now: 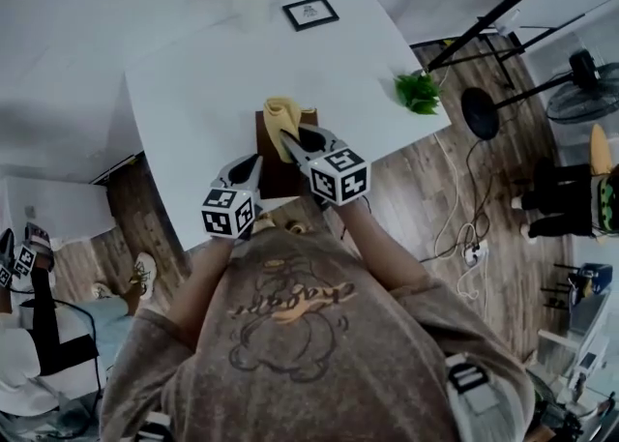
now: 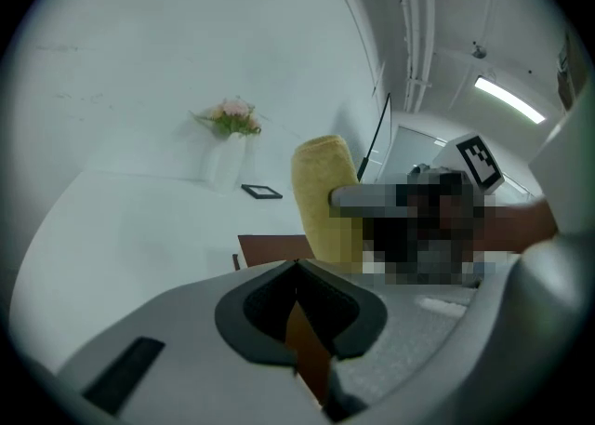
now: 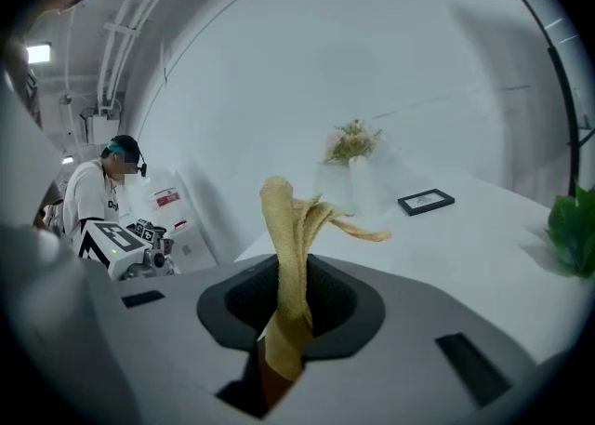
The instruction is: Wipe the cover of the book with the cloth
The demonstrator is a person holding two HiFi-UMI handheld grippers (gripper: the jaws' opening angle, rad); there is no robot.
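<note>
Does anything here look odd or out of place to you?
Nothing is spilled or broken. Only the yellow cloth looks odd: it stands bunched upright from the right gripper, over the brown book, not flat on its cover. The left gripper pinches the book's edge.

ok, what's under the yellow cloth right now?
The brown rectangular book, lying on the white table, sits under the yellow cloth, which the right gripper clamps. The cover beneath cloth and gripper is hidden, and whether they touch cannot be told.

A brown book [image 1: 280,177] lies on the white bench [image 1: 193,92]. A yellow cloth [image 1: 281,119] drapes the book's far end, at the right hand-held gripper [image 1: 292,143]. The left hand-held gripper [image 1: 255,162] meets the book's left edge.
</note>
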